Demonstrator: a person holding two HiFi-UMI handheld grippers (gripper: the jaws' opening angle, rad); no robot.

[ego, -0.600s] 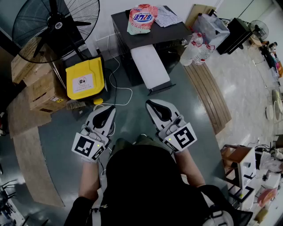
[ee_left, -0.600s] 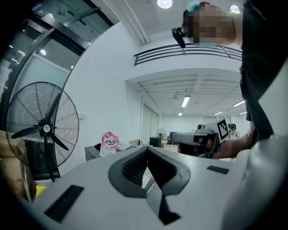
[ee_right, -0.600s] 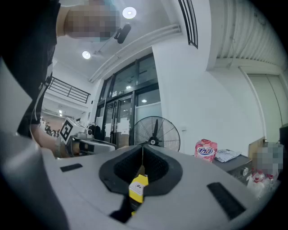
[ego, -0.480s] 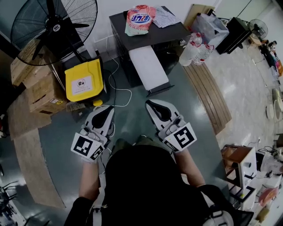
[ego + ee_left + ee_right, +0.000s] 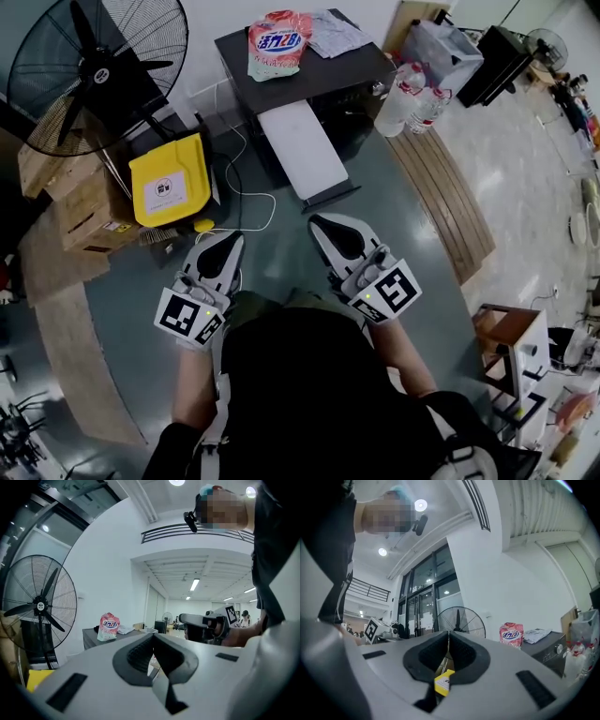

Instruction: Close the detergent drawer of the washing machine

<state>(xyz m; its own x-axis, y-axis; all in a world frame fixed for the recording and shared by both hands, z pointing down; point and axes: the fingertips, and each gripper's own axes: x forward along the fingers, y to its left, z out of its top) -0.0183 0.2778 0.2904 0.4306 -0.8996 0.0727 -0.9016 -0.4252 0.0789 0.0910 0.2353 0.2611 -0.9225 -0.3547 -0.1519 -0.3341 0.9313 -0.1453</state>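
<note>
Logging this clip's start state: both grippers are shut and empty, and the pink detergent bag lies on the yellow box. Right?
Not quite. The head view shows the detergent bag on the dark washing machine, not the yellow box. The left gripper and right gripper are shut and empty.

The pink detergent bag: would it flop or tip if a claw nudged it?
Probably floppy: the detergent bag looks a soft, bulging pouch, so likely heavy. Standing upright on the washing machine, it might tip when pushed.
</note>
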